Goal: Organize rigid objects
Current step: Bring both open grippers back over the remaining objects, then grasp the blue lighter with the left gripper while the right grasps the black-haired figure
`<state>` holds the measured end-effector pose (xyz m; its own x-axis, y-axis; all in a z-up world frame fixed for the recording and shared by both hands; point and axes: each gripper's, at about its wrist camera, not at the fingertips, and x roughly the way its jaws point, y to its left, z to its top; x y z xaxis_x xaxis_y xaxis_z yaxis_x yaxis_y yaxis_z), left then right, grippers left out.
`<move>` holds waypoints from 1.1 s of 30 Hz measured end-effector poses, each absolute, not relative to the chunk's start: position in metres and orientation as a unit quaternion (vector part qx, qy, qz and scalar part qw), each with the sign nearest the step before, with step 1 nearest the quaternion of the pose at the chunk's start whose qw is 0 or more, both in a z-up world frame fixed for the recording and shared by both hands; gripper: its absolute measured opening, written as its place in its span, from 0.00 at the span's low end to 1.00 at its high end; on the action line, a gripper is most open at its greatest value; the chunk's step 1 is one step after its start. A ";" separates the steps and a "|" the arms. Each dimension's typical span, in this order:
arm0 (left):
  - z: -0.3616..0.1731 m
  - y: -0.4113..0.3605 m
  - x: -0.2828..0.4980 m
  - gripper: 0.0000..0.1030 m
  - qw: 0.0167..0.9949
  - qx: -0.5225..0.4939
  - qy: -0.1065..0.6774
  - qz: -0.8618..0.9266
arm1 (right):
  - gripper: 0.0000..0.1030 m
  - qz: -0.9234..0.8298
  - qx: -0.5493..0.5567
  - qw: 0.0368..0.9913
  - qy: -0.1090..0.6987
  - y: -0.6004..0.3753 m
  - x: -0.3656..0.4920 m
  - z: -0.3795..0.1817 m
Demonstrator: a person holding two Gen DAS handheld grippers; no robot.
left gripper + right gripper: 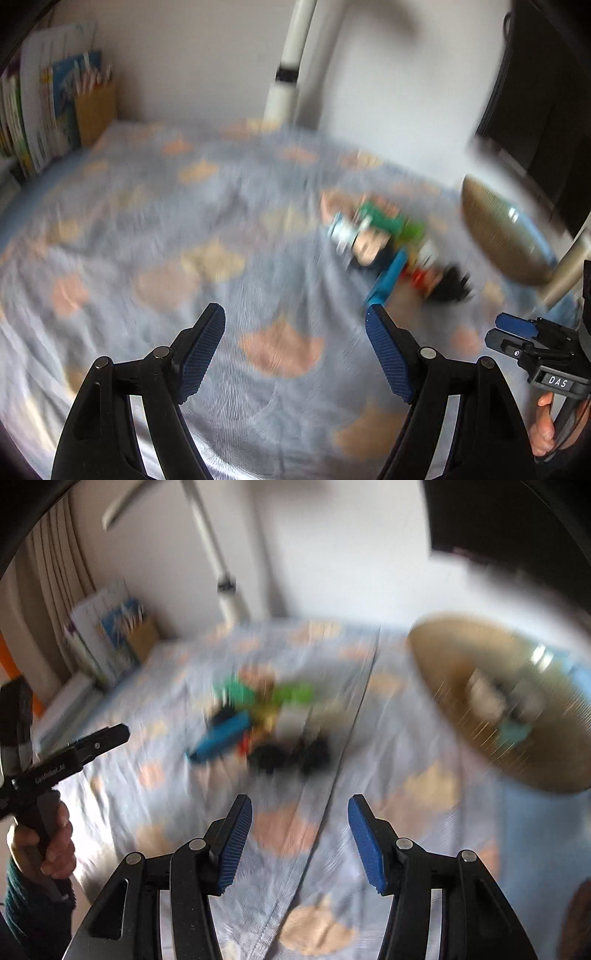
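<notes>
Both grippers hang over a blue cloth (155,206) with peach patches. Left gripper (295,328): jaws wide apart, nothing between them. Right gripper (300,812): jaws parted less widely, also empty. Heavy motion blur in both views. Toy pile (391,243) sits on the cloth ahead of the grippers, apart from both; green, blue, red and black pieces, too smeared to identify singly. Gold bowl (517,701) stands right of the pile, with a few blurred items inside. Books (40,107) and a pencil box (96,110) sit at the far left corner by the wall.
</notes>
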<state>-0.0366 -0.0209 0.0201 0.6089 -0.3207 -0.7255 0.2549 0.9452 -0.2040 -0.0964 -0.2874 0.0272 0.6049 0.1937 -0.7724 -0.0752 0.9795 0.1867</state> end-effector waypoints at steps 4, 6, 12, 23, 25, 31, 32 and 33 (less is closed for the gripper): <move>0.007 -0.030 -0.040 0.75 0.894 -0.014 0.422 -0.152 | 0.51 0.073 0.040 0.884 0.460 -0.275 -0.092 -0.001; 0.007 -0.037 -0.042 0.75 0.895 0.008 0.420 -0.148 | 0.57 0.069 0.028 0.886 0.457 -0.271 -0.092 -0.002; 0.009 -0.047 -0.047 0.75 0.895 0.041 0.417 -0.152 | 0.58 0.055 -0.005 0.887 0.459 -0.262 -0.091 -0.005; 0.038 -0.080 -0.020 0.62 0.869 0.012 0.424 -0.255 | 0.58 0.087 -0.006 0.889 0.449 -0.247 -0.052 0.030; 0.031 -0.089 -0.012 0.50 0.858 0.019 0.439 -0.267 | 0.57 0.093 -0.026 0.888 0.450 -0.241 -0.043 0.030; 0.013 -0.099 0.004 0.30 0.839 0.005 0.464 -0.284 | 0.54 0.111 -0.055 0.886 0.448 -0.232 -0.023 0.023; 0.013 -0.098 0.004 0.27 0.840 0.004 0.461 -0.287 | 0.53 0.109 -0.062 0.884 0.449 -0.230 -0.019 0.021; 0.013 -0.098 0.004 0.20 0.836 -0.001 0.464 -0.293 | 0.50 0.109 -0.068 0.884 0.450 -0.228 -0.019 0.018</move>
<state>0.0035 -0.0978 0.0128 0.3992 -0.4904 -0.7747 0.4883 0.8288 -0.2730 -0.0193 -0.2279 0.0184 0.5704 0.1318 -0.8107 -0.2534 0.9671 -0.0211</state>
